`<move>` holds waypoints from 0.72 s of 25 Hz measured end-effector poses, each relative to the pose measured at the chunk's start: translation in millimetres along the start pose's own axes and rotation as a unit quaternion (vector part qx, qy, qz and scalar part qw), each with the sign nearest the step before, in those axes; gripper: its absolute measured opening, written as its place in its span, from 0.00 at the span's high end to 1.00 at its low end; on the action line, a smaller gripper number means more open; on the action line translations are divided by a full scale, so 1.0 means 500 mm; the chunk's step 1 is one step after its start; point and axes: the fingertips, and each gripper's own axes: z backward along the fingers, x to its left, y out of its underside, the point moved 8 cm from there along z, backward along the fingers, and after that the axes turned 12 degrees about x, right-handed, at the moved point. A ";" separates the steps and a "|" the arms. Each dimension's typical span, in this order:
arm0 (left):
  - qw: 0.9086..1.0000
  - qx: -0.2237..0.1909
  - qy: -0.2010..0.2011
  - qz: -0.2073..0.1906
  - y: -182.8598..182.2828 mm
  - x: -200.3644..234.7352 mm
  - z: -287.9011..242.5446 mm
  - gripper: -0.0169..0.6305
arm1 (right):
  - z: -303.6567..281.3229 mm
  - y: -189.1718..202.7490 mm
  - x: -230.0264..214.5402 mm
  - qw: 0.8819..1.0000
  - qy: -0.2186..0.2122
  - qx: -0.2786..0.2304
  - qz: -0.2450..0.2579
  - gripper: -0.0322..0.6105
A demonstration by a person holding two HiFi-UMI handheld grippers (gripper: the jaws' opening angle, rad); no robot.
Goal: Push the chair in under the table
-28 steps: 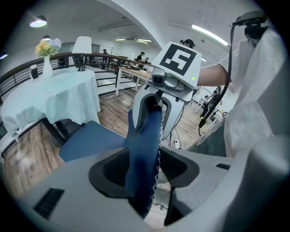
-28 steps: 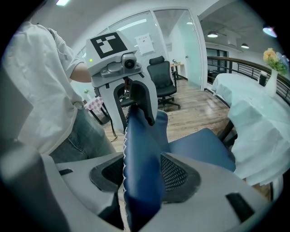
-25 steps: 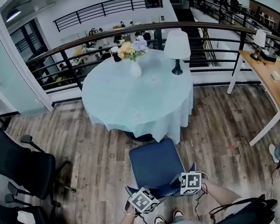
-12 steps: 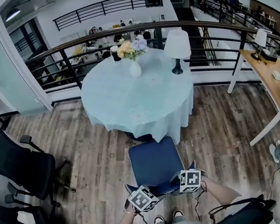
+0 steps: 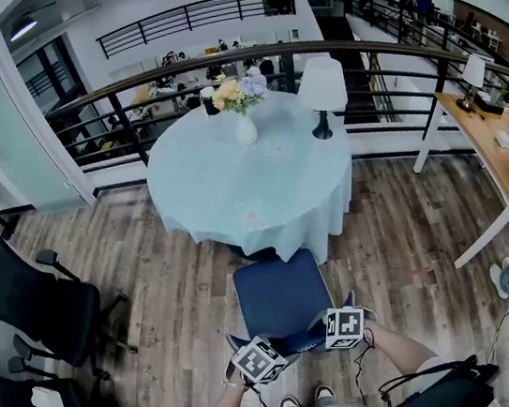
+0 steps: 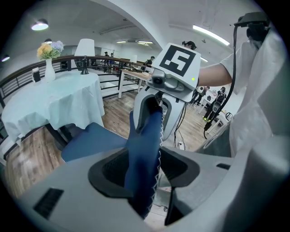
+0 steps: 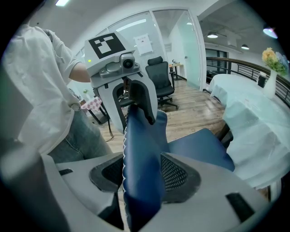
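Roughly midway: left tool (image 5: pixel 261 353) and right tool (image 5: pixel 341 325) each pinch the chair (image 5: pixel 281 296) by its backrest; the seat's far edge reaches the desk (image 5: pixel 232 182), the rest not yet under.

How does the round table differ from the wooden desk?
The round table is circular and draped in a pale cloth; the wooden desk is rectangular and uncovered. The round table carries a flower vase; the wooden desk shows none. Both hold white-shaded lamps: table lamp, desk lamp.
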 end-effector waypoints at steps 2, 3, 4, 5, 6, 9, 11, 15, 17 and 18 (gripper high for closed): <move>1.000 0.000 0.001 0.000 -0.002 0.005 0.001 0.64 | 0.001 -0.002 -0.005 1.000 -0.003 0.001 0.000 0.61; 1.000 0.000 0.001 0.001 -0.002 0.007 0.002 0.64 | 0.001 -0.003 -0.007 1.000 -0.004 0.002 0.001 0.61; 1.000 -0.001 0.001 0.001 -0.002 0.009 0.002 0.64 | 0.001 -0.004 -0.009 1.000 -0.006 0.003 0.001 0.61; 1.000 -0.001 0.001 0.001 -0.002 0.010 0.002 0.64 | 0.001 -0.005 -0.010 1.000 -0.007 0.004 0.002 0.61; 1.000 -0.002 0.001 0.001 -0.002 0.010 0.002 0.64 | 0.001 -0.005 -0.011 1.000 -0.007 0.004 0.002 0.61; 1.000 -0.004 0.001 0.001 -0.005 0.014 0.002 0.64 | 0.004 -0.005 -0.015 1.000 -0.005 0.004 0.002 0.61; 1.000 -0.004 0.001 0.002 -0.008 0.019 0.003 0.64 | 0.006 -0.006 -0.020 1.000 -0.003 0.003 0.002 0.61; 1.000 -0.004 0.000 0.001 -0.015 0.032 0.005 0.64 | 0.008 -0.008 -0.034 1.000 -0.002 0.003 0.001 0.61; 1.000 -0.004 -0.002 0.001 -0.019 0.040 0.004 0.64 | 0.010 -0.008 -0.042 1.000 0.000 0.004 0.001 0.61; 1.000 -0.005 -0.002 0.001 -0.020 0.042 0.004 0.64 | 0.011 -0.008 -0.045 1.000 0.000 0.004 0.001 0.61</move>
